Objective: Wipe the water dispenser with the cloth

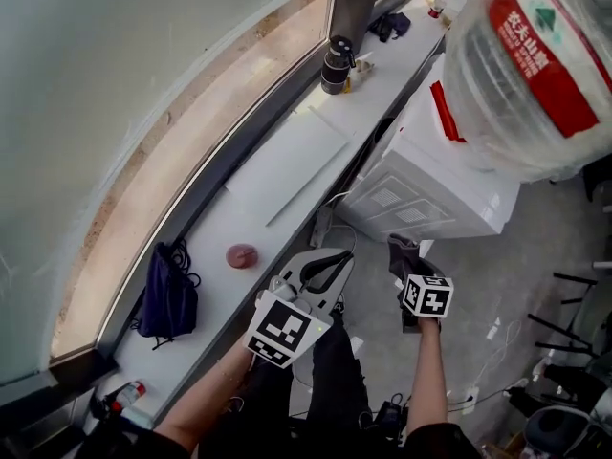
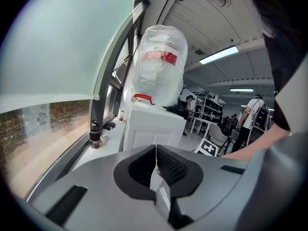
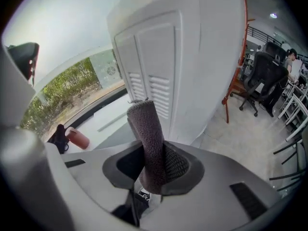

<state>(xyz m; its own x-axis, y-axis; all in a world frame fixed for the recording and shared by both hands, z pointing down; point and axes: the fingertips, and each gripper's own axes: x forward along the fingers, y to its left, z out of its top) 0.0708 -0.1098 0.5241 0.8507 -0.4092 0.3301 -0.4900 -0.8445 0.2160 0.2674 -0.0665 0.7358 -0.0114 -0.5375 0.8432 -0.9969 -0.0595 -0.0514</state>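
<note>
Head view | right gripper (image 1: pixel 409 275): cloth (image 1: pixel 399 250) | water dispenser (image 1: pixel 430 175) ahead | ledge (image 1: pixel 287 161): bag (image 1: pixel 170 295), flask (image 1: pixel 336 65)

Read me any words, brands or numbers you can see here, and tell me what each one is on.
"农夫山泉": white characters on the red label of the water jug on the dispenser.
Smaller print on that label: too blurred to read.
Small bottle on the sill: label too small to read.
Marker cubes: black-and-white patterns, no words.
</note>
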